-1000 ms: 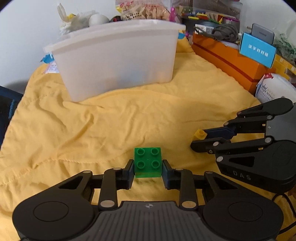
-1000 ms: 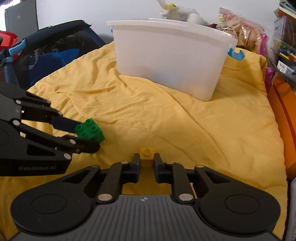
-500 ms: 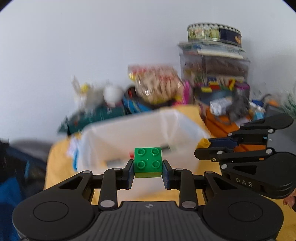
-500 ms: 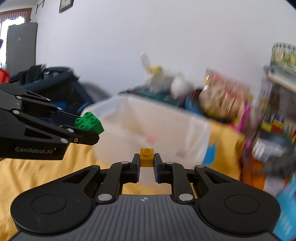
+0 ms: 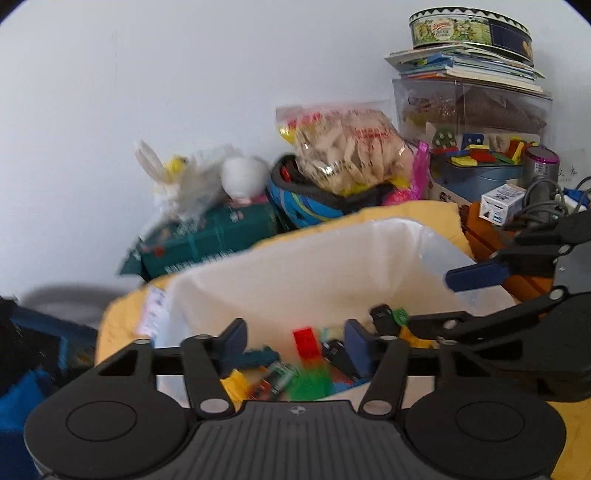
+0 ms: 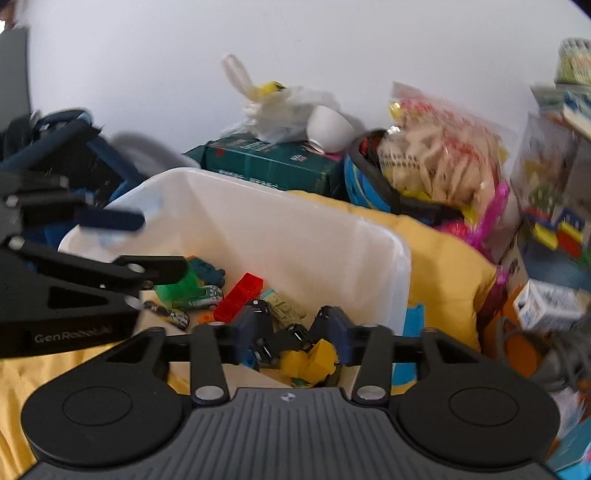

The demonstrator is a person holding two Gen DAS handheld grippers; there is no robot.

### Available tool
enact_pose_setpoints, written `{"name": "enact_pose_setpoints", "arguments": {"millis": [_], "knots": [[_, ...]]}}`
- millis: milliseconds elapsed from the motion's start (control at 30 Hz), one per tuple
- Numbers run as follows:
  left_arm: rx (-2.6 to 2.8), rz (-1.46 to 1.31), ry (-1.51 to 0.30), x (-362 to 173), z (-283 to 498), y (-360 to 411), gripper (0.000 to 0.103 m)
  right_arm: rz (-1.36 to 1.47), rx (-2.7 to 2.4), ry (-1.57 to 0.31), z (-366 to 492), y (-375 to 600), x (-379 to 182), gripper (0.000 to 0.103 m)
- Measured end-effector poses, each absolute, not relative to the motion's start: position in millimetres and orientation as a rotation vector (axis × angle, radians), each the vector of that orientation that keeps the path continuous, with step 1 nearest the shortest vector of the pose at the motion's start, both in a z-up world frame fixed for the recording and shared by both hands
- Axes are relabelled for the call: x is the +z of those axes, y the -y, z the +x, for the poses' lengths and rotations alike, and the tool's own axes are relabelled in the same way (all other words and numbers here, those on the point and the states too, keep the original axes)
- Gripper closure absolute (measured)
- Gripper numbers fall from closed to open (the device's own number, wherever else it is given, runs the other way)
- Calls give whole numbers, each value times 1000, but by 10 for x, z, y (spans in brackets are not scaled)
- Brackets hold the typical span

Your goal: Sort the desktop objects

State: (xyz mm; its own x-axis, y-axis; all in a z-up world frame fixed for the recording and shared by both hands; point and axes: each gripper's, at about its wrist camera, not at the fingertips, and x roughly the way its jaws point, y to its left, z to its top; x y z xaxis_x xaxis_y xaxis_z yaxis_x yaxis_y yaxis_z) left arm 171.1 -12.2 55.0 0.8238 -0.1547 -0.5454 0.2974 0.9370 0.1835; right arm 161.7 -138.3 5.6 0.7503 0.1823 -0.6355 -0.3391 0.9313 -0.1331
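A: What sat inside the white bin (image 6: 369,236)?
B: One red brick (image 6: 239,297) near the bin's middle, one green brick (image 6: 176,286) blurred at the bin's left end, a yellow piece (image 6: 310,356) at its near wall, and at least two toy cars (image 6: 201,295). The rest was too smeared to count.

A: And the two tongs?
B: Both hung over the bin's open top, spread wide and pinching nothing: the left tongs (image 5: 293,341) over the bin's near left part, the right tongs (image 6: 293,326) over its near right part.

A: Did the views differ?
B: The left view showed one round tin (image 5: 469,27) on a stack of books behind the bin to the right; the right view blurred those. The right view showed a dark blue bag (image 6: 70,147) left of the bin, and more clearly one teal box (image 6: 266,162) behind the bin.
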Motion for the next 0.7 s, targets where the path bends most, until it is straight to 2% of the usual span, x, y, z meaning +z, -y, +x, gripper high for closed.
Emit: {"name": "enact_pose_setpoints", "arguments": {"millis": [67,200,300,367,467,700], "knots": [[-214,303,-512,617,1652,152,33,-294,281,-652,1582,1385,114,46],[-105,342,-384,770,1540,204,10,-320,292,-651,1608,1404,275,40],[-91,289,-431,845,1622,159,9,-371,287,-645,1609,1371,363,28],[-110,279,-474,861,1694,130,9,-399,283,-649,1635,1356,388,15],[-123,291,-525,873,1764,132,9,-431,274,-681,1659,1326,403,9],[-184,218,-601,948,1782,125,9,-343,336,-814,1760,1391,381,5]]}}
